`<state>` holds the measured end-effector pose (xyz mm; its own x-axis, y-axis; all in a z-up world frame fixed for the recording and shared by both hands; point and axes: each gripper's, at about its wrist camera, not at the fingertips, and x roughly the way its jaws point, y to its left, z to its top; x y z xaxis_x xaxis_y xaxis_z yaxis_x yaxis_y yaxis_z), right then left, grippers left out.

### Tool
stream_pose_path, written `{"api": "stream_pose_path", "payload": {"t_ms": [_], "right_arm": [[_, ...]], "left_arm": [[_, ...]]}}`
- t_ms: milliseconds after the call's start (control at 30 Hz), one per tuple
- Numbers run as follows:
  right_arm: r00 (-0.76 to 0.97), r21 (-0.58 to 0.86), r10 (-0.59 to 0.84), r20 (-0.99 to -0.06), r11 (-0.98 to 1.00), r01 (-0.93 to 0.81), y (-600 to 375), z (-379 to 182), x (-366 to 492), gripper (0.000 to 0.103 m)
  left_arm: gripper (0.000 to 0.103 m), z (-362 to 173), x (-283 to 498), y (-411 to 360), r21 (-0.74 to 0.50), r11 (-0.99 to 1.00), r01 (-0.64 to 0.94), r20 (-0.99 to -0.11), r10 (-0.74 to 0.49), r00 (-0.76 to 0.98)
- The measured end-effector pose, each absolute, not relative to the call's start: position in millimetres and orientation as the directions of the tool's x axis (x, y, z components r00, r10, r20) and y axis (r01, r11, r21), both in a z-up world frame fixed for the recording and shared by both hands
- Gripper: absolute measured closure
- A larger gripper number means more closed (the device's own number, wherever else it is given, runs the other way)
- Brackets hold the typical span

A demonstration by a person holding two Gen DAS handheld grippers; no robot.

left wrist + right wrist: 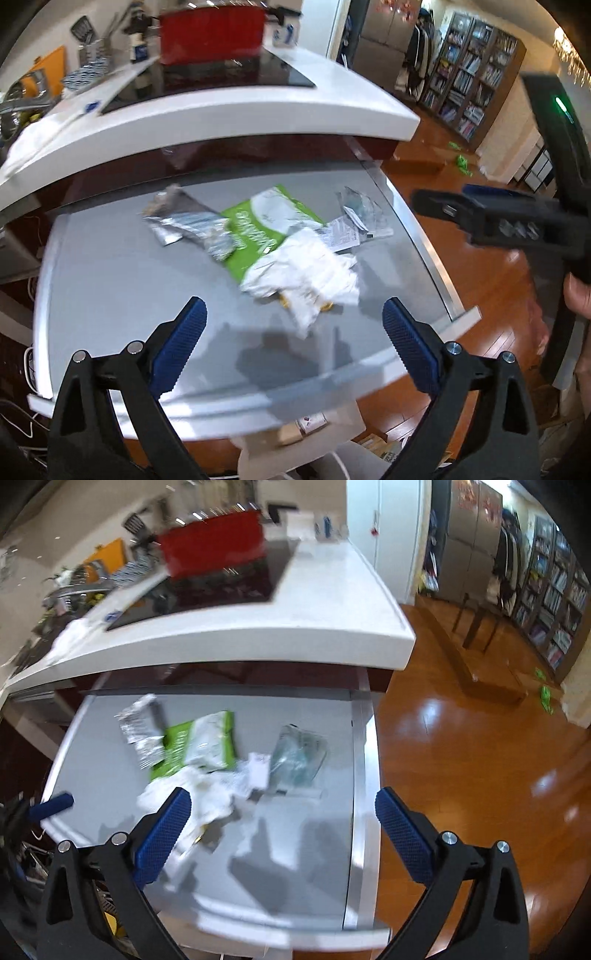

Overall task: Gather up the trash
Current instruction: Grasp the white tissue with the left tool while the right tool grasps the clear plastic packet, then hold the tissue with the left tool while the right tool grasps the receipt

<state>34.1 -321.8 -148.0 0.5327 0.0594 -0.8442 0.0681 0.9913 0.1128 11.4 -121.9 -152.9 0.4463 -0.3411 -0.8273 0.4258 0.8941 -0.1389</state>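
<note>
A loose heap of trash lies near the middle of the grey tabletop (pixel 110 280): a crumpled white plastic bag (pixel 306 275) at the near edge of the heap, overlapping a flat green-and-white snack packet (pixel 266 218) just beyond it. To the left of the green packet, touching it, is a wrinkled silver foil wrapper (pixel 184 221); to the right lie a clear, crinkled plastic sleeve (pixel 360 206) and a small white printed paper slip (pixel 341 236), the slip partly tucked against the white bag. The left gripper (pixel 295 332) hovers above the near part of the tabletop, its blue ribbed pads spread wide with nothing between them, apart from the heap. The right gripper (pixel 282 821) hangs over the near right side of the same tabletop, likewise wide open and empty; in the left wrist view it shows at the right edge, held by a hand (pixel 580 295). Beyond the tabletop stands a higher white counter (pixel 295 110) with a black glass hob (pixel 229 81) and a blurred red pot (pixel 212 35). A glossy brown wooden floor (pixel 461 757) stretches to the right, with dark bookshelves (pixel 472 74) along the far wall.
</note>
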Motion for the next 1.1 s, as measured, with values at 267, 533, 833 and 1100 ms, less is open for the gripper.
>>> {"api": "stream_pose_path", "payload": {"t_ms": [267, 533, 833, 1100], "right_arm": [[0.423, 0.206, 0.113, -0.899, 0.962, 0.180, -339.5, -196.9, 94.9, 0.016], [0.333, 0.213, 0.130, -0.934, 0.951, 0.225, -339.3, -228.9, 126.0, 0.036], [0.329, 0.253, 0.194, -0.924, 0.957, 0.145, -346.1, -222.5, 100.4, 0.056], [0.344, 0.195, 0.150, -0.927, 0.976, 0.102, -359.2, -207.2, 65.0, 0.056]], "left_arm": [[0.038, -189.9, 53.5, -145.2, -0.180, 0.925, 0.335, -0.875, -0.306, 0.376], [0.063, -207.4, 66.4, -150.7, -0.203, 0.918, 0.340, -0.890, -0.318, 0.327], [0.072, -207.0, 55.3, -110.3, -0.267, 0.905, 0.332, -0.880, -0.369, 0.298], [0.072, -198.6, 38.9, -55.6, -0.278, 0.918, 0.285, -0.880, -0.362, 0.309]]}}
